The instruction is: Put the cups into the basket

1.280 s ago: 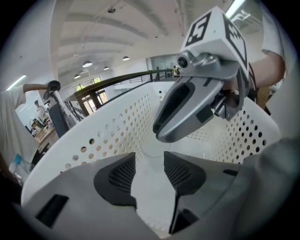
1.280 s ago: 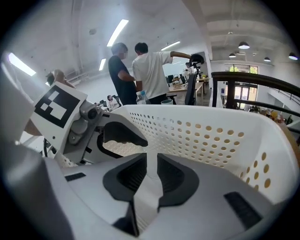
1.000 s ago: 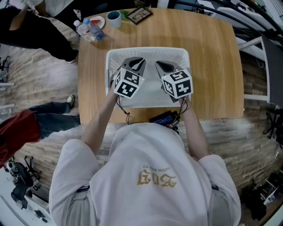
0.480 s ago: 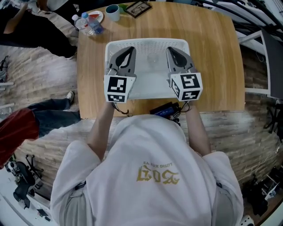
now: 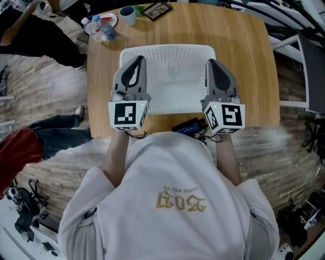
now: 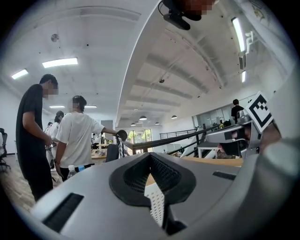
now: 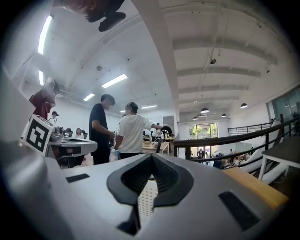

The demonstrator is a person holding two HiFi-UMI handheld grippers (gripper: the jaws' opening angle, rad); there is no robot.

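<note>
Hovering over basket (image 5: 167, 52), upper centre, on table (image 5: 246, 66) | left gripper (image 5: 137, 59) above basket's left rim, jaws closed, nothing between | right gripper (image 5: 211, 62) above right rim, jaws closed, nothing between | teal cup (image 5: 128, 14) upper left on table, outside basket, near bottles (image 5: 100, 29)

Bright overhead light, fisheye-warped edges

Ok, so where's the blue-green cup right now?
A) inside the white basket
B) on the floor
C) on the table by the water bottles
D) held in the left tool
C: the blue-green cup stands on the table at its far corner, beside the water bottles, outside the white basket.
</note>
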